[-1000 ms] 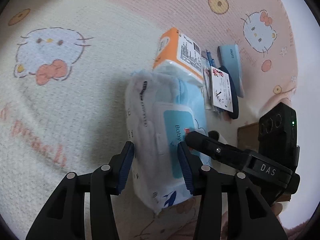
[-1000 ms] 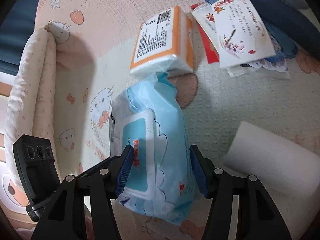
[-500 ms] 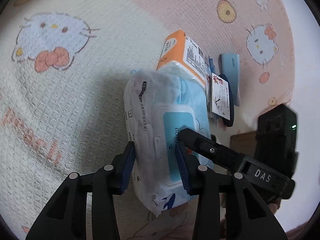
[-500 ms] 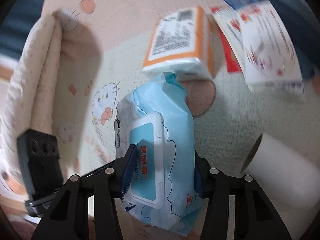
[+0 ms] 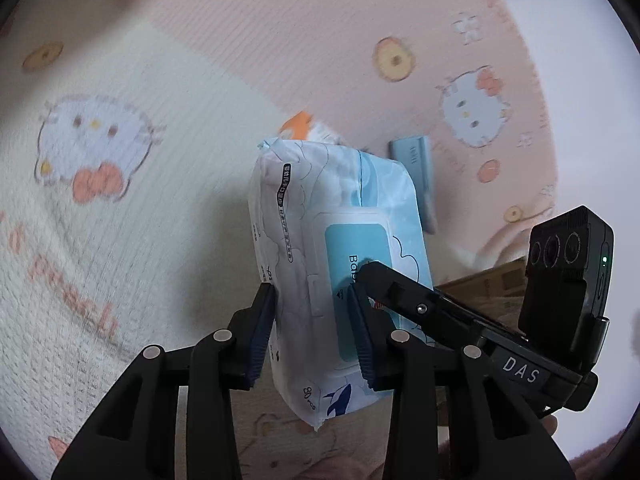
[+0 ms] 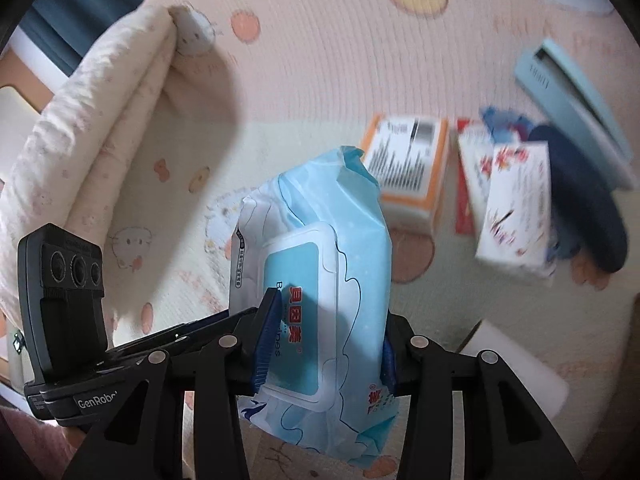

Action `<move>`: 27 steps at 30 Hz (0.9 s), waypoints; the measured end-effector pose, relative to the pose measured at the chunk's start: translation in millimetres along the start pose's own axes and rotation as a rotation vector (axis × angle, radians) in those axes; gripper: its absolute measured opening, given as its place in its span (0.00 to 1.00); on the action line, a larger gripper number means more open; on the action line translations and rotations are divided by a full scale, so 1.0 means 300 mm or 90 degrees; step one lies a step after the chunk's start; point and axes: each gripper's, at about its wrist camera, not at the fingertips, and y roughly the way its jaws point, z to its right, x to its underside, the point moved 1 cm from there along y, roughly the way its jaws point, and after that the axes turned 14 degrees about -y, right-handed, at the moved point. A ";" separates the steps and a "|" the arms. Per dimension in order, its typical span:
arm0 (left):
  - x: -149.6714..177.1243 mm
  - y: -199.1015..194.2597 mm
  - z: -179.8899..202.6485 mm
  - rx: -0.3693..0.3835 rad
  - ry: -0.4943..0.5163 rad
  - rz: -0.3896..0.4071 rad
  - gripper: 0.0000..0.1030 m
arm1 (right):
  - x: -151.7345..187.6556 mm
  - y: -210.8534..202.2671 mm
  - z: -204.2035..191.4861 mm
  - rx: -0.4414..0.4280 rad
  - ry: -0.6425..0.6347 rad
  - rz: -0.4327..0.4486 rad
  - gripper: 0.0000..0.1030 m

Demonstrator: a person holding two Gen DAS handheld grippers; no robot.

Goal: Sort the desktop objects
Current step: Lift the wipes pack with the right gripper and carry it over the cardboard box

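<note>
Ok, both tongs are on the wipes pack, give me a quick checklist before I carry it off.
1. Left tongs pinching the wipes pack: ok, both pads press its sides; the jaws have just been closing on it.
2. Right tongs pinching the same pack: ok, pads dent the wrapper; these jaws have just been closing too.
3. Pack off the mat: ok, its lower end hangs free.
4. Lid shut: ok, it lies flat.
5. Clear of the orange box: ok, there is a gap in the right wrist view.
6. Drop spot free: cannot tell, no target is in view.
</note>
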 end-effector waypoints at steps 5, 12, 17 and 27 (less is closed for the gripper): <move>0.013 -0.046 0.095 0.037 0.035 0.018 0.39 | -0.032 -0.129 -0.016 0.038 -0.010 0.036 0.39; 0.063 -0.053 0.265 0.082 0.100 0.016 0.39 | -0.019 -0.317 0.007 0.093 -0.001 0.076 0.39; 0.120 -0.043 0.399 0.109 0.140 0.010 0.38 | 0.007 -0.465 0.052 0.131 0.008 0.103 0.39; 0.264 -0.002 0.711 0.143 0.237 -0.022 0.38 | 0.146 -0.768 0.179 0.193 0.053 0.176 0.39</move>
